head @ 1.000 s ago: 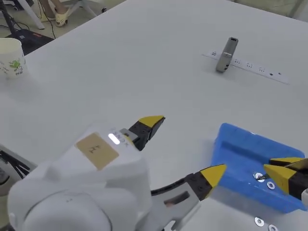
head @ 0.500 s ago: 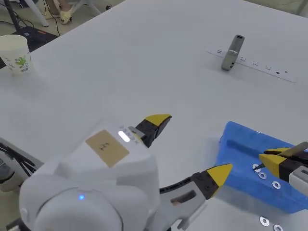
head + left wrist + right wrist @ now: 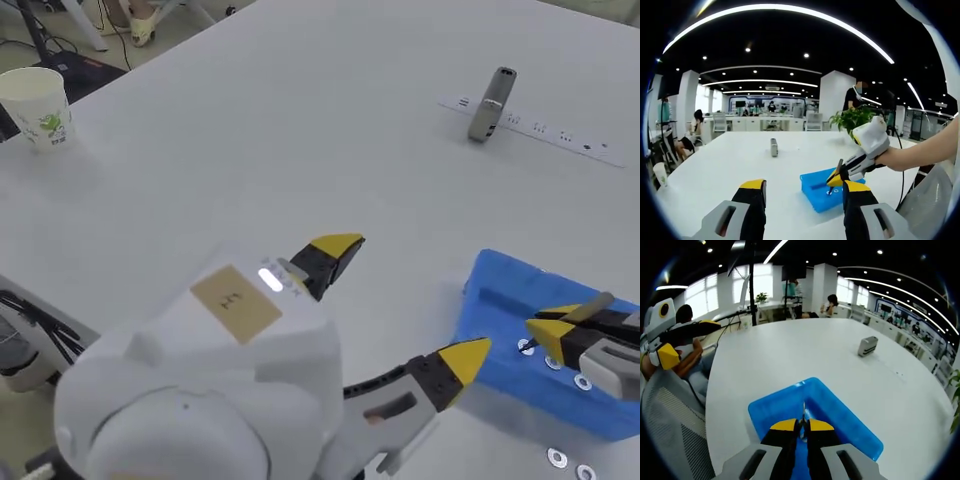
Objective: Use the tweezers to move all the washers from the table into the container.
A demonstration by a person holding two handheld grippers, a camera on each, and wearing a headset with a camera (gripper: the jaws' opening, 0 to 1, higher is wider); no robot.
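The blue container lies on the white table at the lower right and holds a few silver washers. Two more washers lie on the table just in front of it. My right gripper hovers over the container's left half, shut on the thin metal tweezers, whose tips point down into the container. Whether a washer sits in the tips is too small to tell. My left gripper is held open and empty, left of the container and above the table. The left gripper view also shows the right gripper over the container.
A grey device stands on a white power strip at the far right. A paper cup stands near the table's far left edge. Cables hang off the near left edge.
My right gripper with the tweezers has moved left across the container and a little upward. The left gripper keeps its pose. The head camera has shifted slightly.
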